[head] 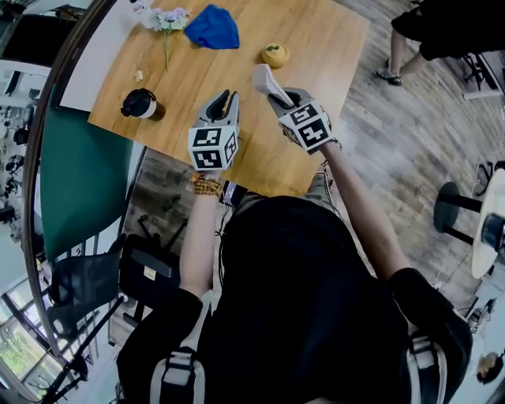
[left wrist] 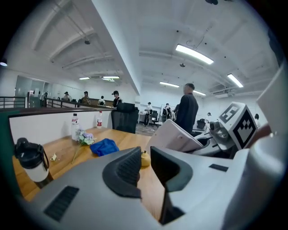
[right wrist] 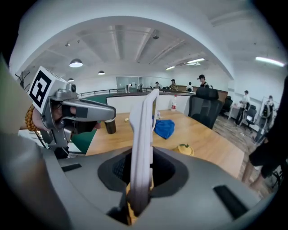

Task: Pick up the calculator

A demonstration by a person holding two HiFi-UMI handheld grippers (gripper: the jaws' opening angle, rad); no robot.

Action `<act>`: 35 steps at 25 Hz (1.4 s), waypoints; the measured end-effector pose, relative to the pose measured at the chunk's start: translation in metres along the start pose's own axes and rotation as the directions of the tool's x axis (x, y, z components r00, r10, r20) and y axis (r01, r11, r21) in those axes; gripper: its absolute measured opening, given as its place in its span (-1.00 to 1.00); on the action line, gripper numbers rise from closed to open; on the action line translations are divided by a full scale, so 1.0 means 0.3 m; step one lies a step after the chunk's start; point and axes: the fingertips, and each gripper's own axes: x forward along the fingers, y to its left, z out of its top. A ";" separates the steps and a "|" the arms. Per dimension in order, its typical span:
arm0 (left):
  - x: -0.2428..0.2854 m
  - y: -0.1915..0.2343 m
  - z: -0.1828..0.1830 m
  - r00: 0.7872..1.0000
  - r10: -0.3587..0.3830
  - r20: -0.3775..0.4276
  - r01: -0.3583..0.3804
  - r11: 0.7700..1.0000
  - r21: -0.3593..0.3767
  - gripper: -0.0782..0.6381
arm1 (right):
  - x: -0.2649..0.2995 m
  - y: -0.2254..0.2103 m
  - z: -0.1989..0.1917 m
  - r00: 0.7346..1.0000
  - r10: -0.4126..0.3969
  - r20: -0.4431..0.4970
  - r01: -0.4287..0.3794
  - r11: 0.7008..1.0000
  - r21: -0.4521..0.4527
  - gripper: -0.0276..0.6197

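Observation:
The white calculator (head: 263,79) is off the wooden table (head: 331,39), held on edge in my right gripper (head: 278,99), whose jaws are shut on its lower end. In the right gripper view the calculator (right wrist: 144,130) rises upright from between the pads of the right gripper (right wrist: 139,179). My left gripper (head: 225,99) hovers just left of it, jaws a narrow gap apart with nothing between them. In the left gripper view the table shows through that gap of the left gripper (left wrist: 145,164), and the calculator (left wrist: 173,134) is to the right.
On the table stand a black-lidded cup (head: 140,103), a blue cloth (head: 213,28), a small yellow fruit (head: 275,54) and a sprig of flowers (head: 170,20). A person (head: 426,31) stands past the table's far right corner. A dark office chair (head: 95,284) sits at lower left.

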 end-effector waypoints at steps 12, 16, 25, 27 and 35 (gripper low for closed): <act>-0.056 -0.046 0.285 0.978 0.020 0.206 -0.038 0.996 0.083 -0.58 | -0.200 -0.025 0.394 0.949 -0.048 0.311 0.038 0.999 0.036 -0.67; -0.062 -0.046 0.337 0.969 0.033 0.247 -0.056 0.994 0.089 -0.58 | -0.287 -0.026 0.510 0.903 -0.077 0.422 0.066 0.997 0.040 -0.67; -0.127 -0.092 0.452 0.921 0.032 0.389 -0.099 0.983 0.153 -0.59 | -0.453 0.001 0.654 0.764 -0.105 0.637 0.090 0.994 0.056 -0.67; -0.136 -0.100 0.467 0.911 0.032 0.410 -0.106 0.981 0.160 -0.59 | -0.468 0.005 0.654 0.745 -0.110 0.658 0.102 0.993 0.050 -0.67; -0.133 -0.133 0.407 0.916 -0.005 0.401 -0.072 0.982 0.177 -0.60 | -0.414 0.030 0.549 0.781 -0.104 0.615 0.109 0.994 0.029 -0.67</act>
